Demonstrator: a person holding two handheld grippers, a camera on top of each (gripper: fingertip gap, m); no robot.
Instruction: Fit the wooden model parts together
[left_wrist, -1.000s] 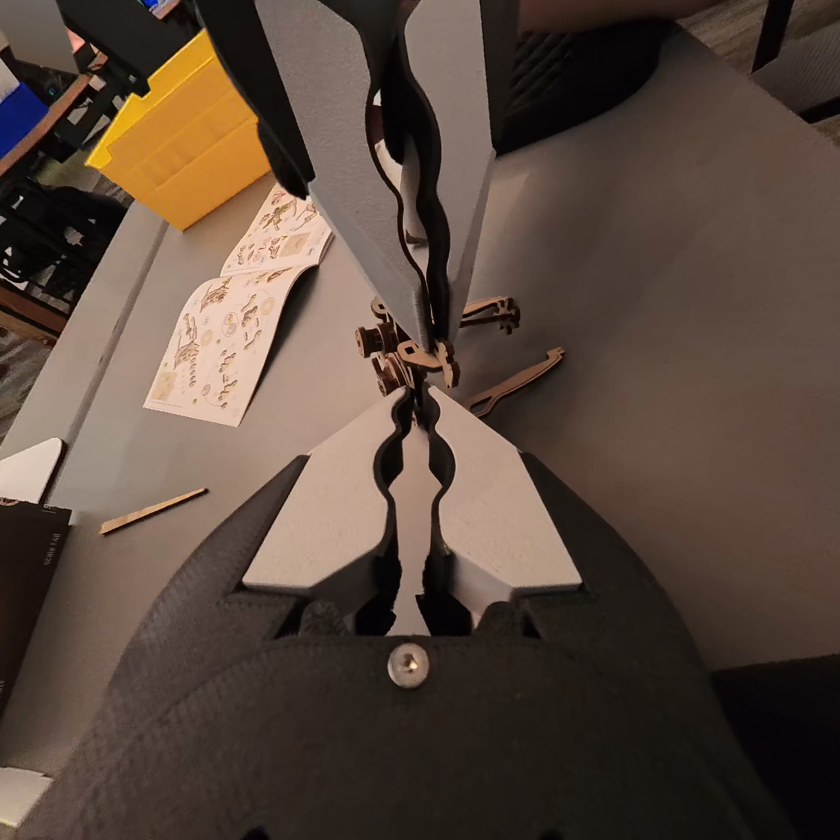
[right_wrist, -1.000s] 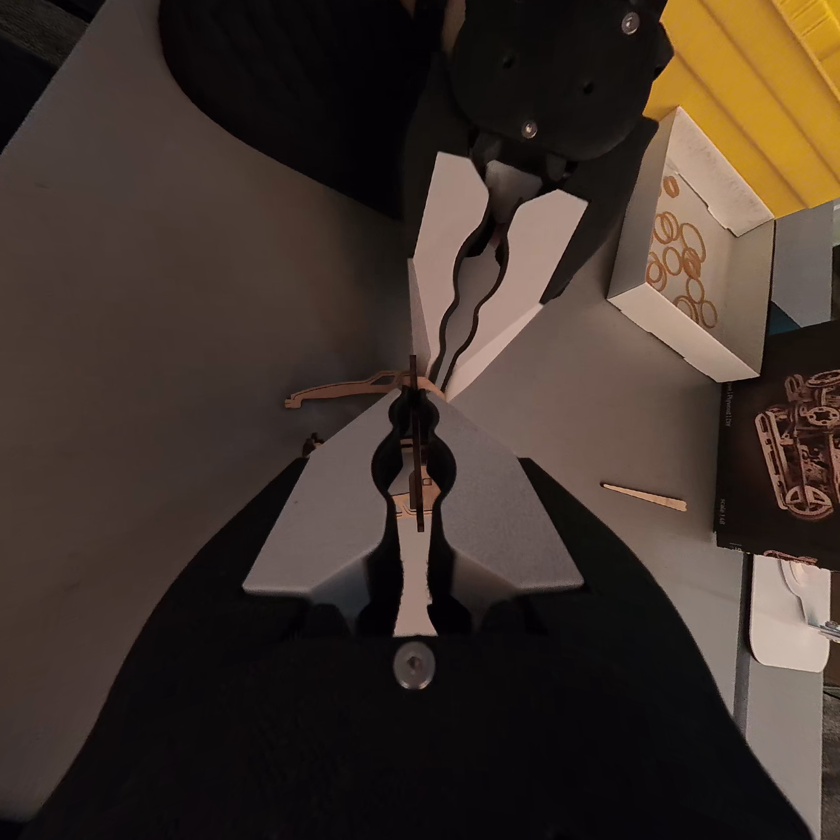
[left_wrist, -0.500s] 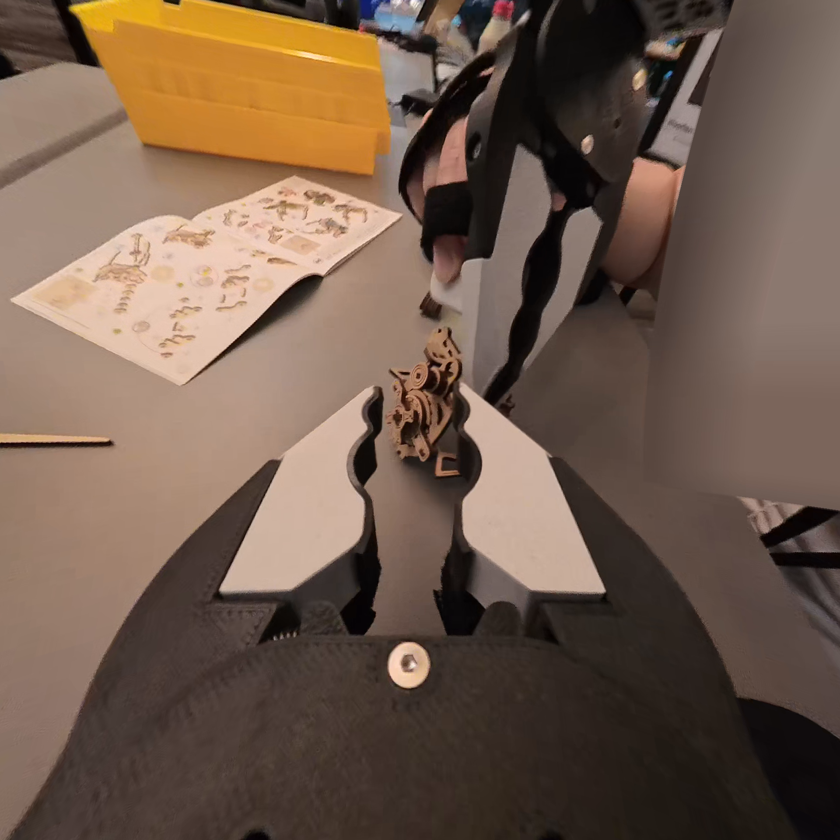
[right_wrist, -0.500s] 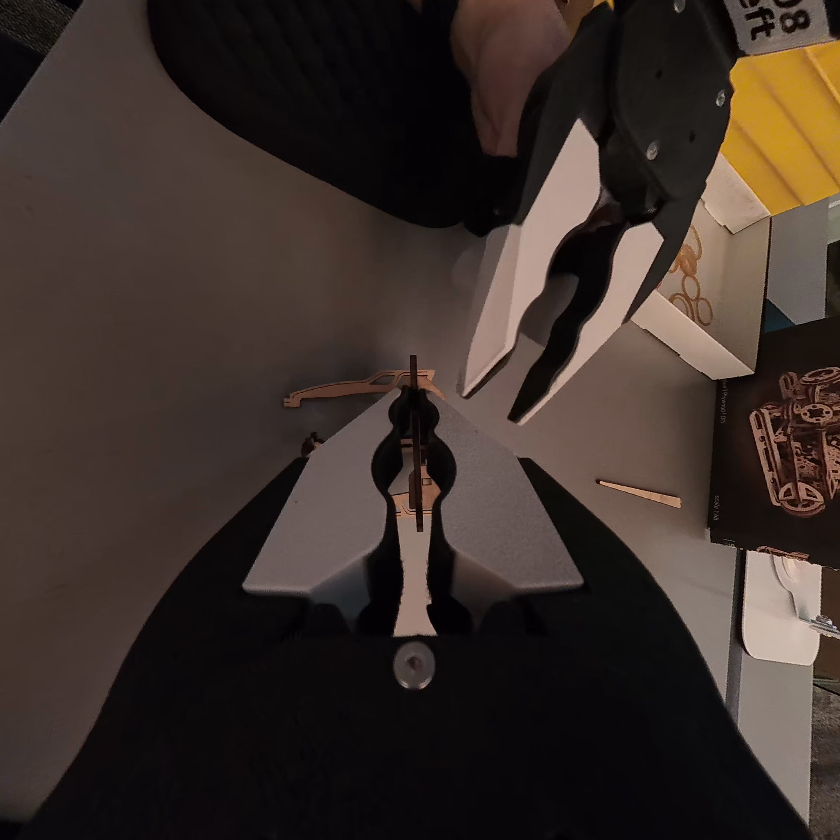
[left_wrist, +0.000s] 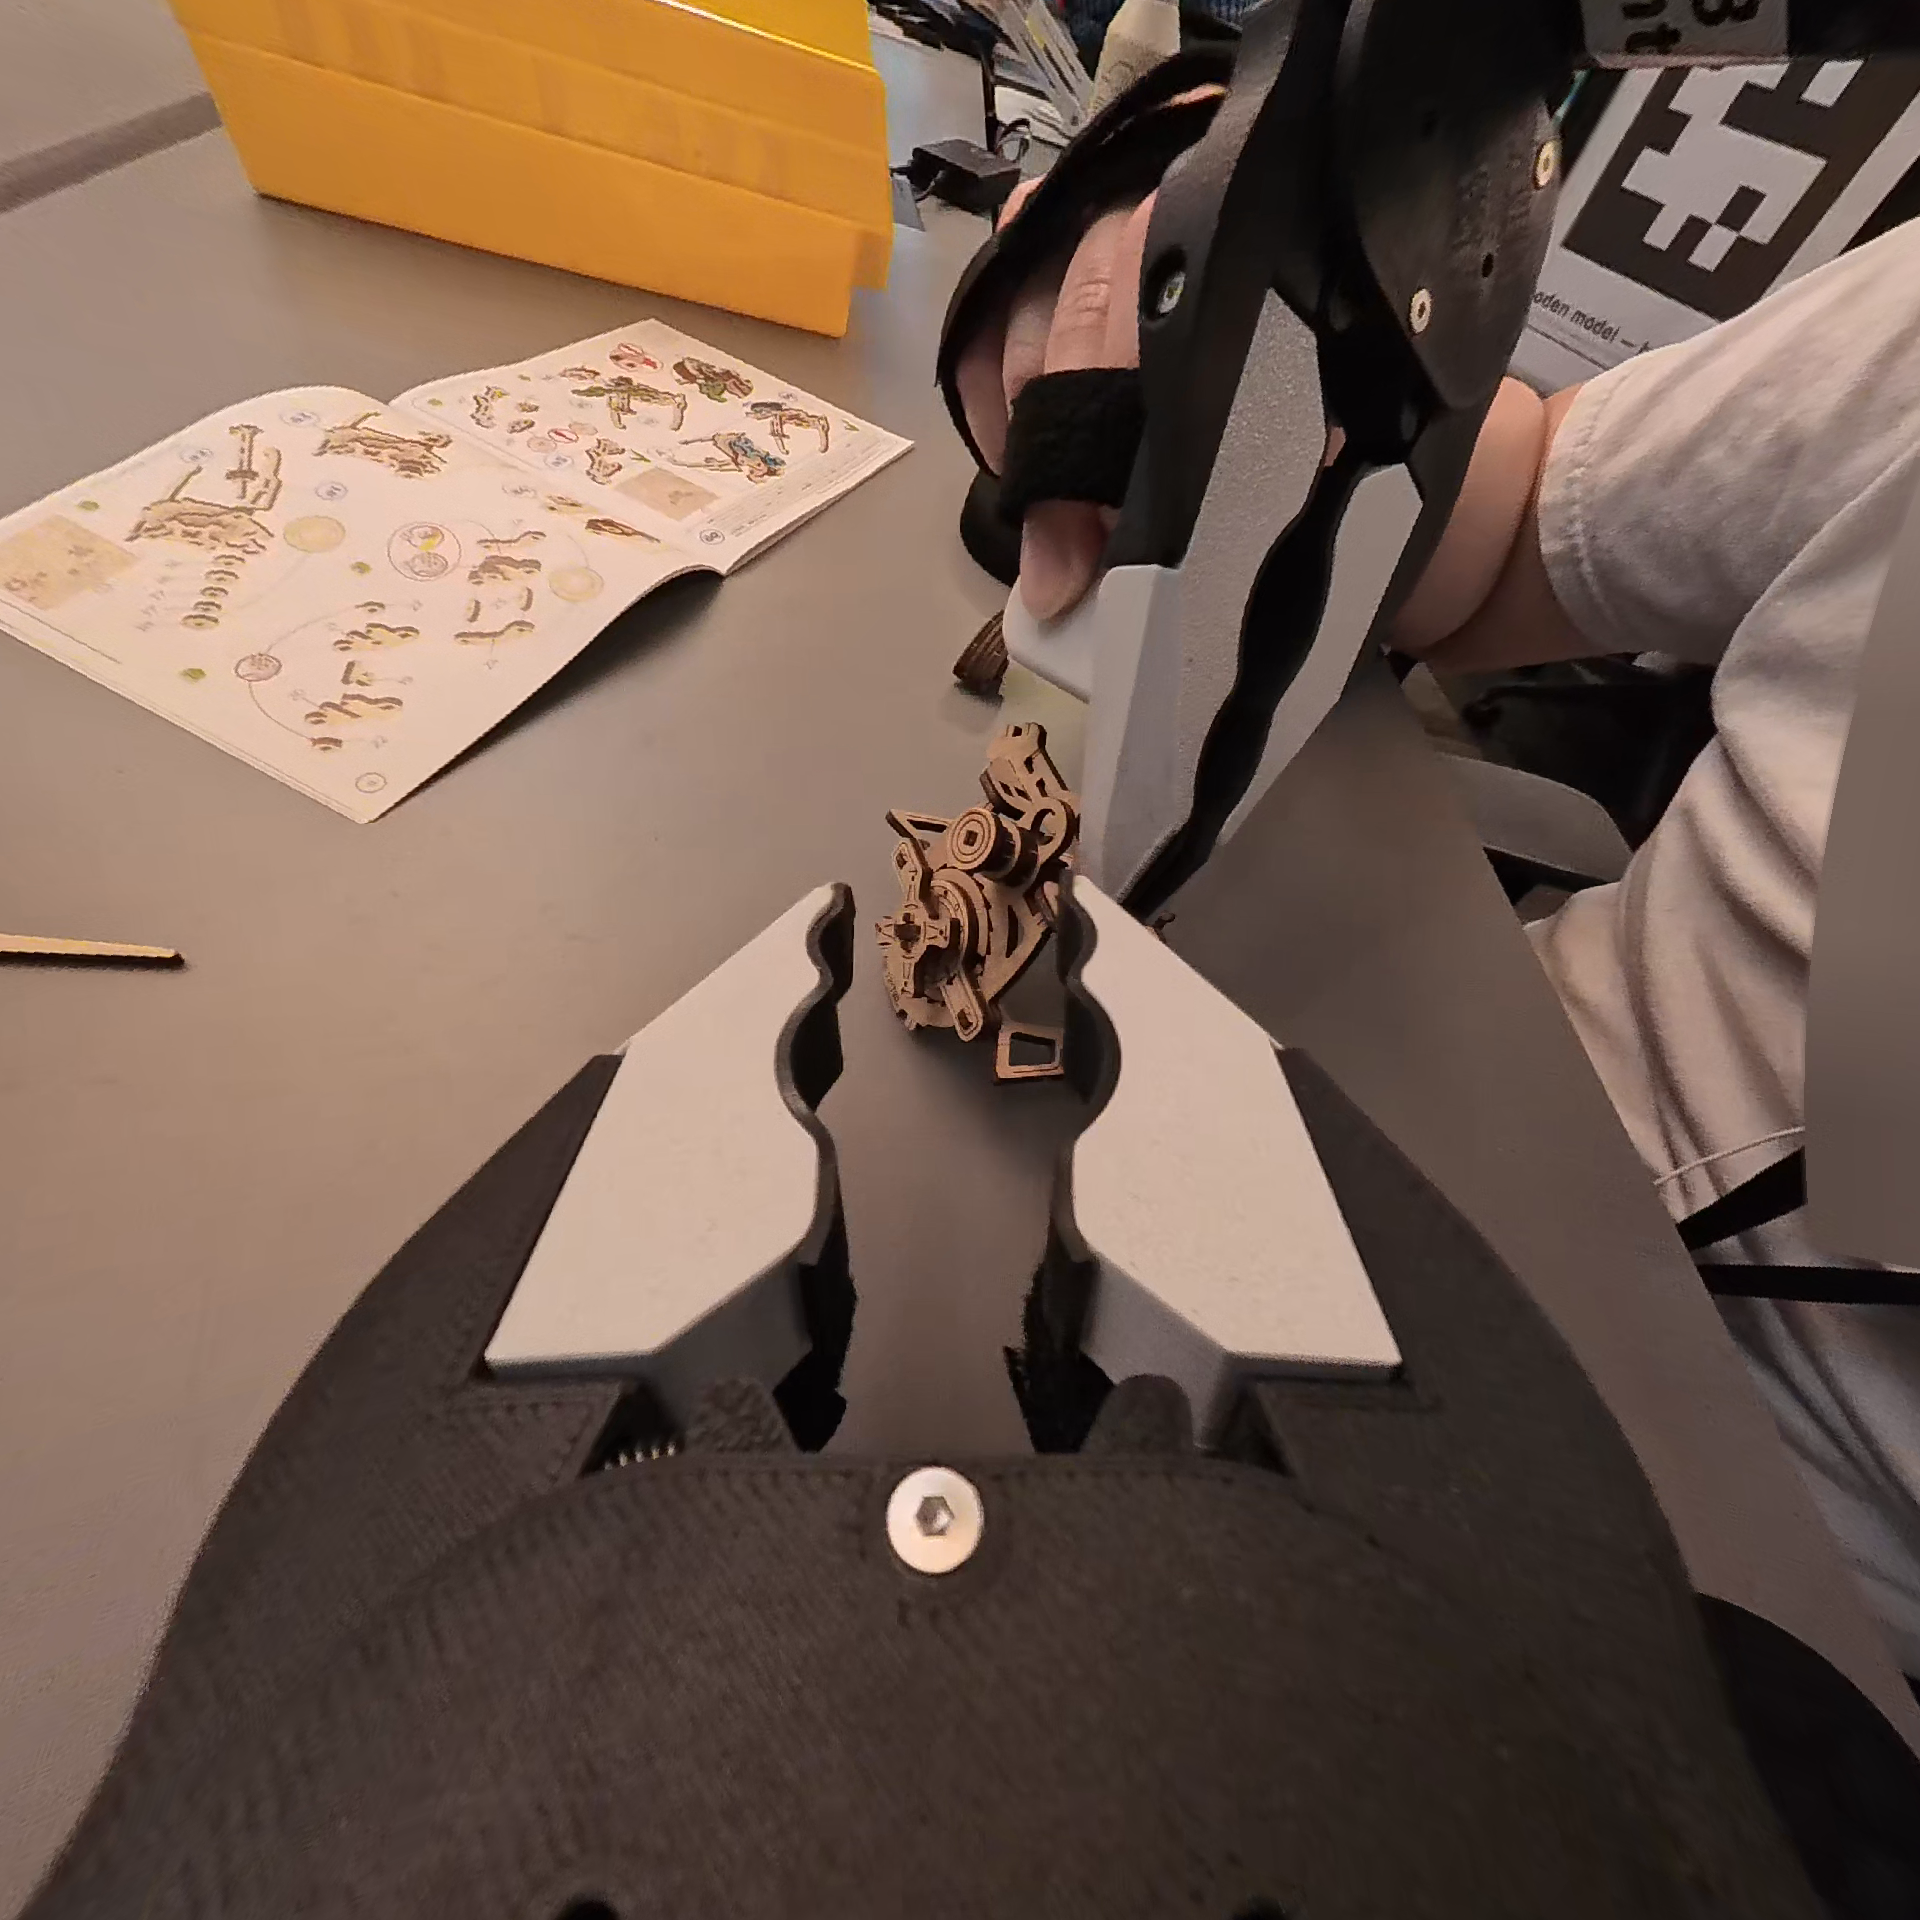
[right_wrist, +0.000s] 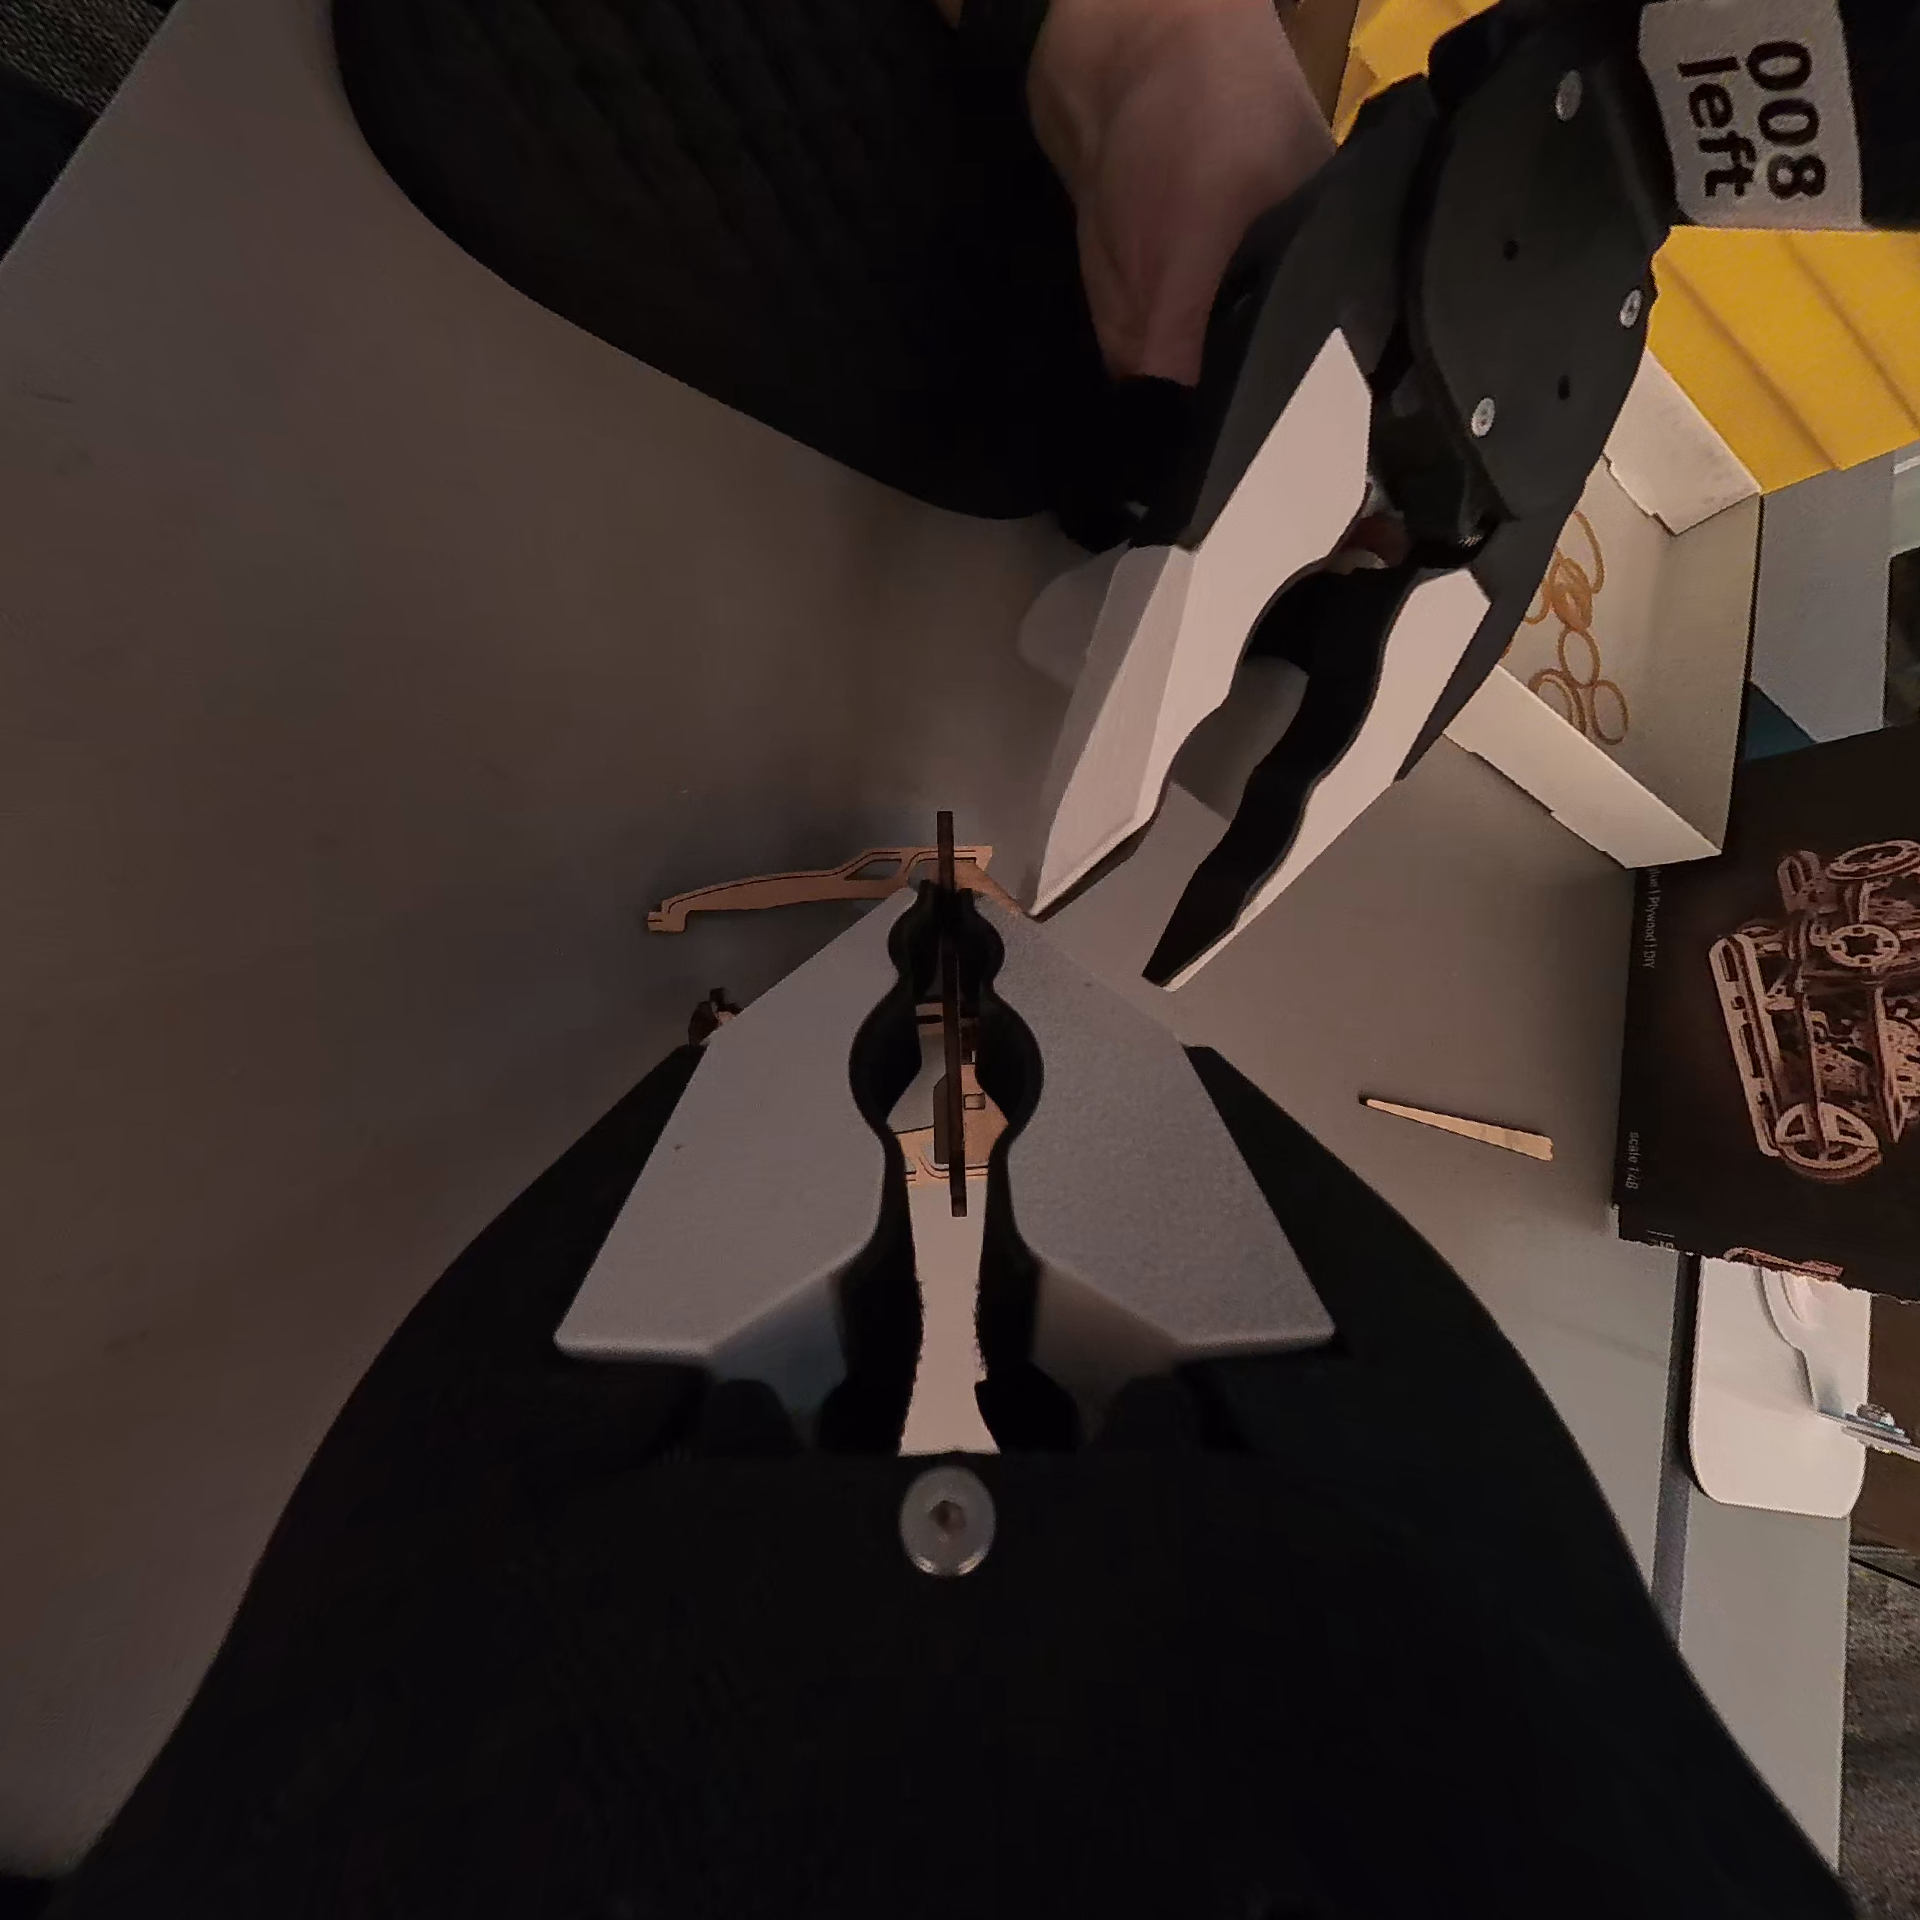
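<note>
Wooden gear assembly (left_wrist: 971, 914) sits on table (left_wrist: 416, 1039), between left gripper (left_wrist: 951, 935) fingers, spread wide, empty. Right gripper (right_wrist: 943, 904) pinches thin flat part (right_wrist: 945, 1018) edge-on. Regrip assembly gently, line up slot first.

The right grey-fingered black gripper (left_wrist: 1143, 894) hides its own fingertips behind the small brown wooden gear assembly (left_wrist: 971, 914). The yellow plastic bin (left_wrist: 540, 145) runs off the far edge. The thin light wooden stick (left_wrist: 88, 948) is cut by the left edge.
</note>
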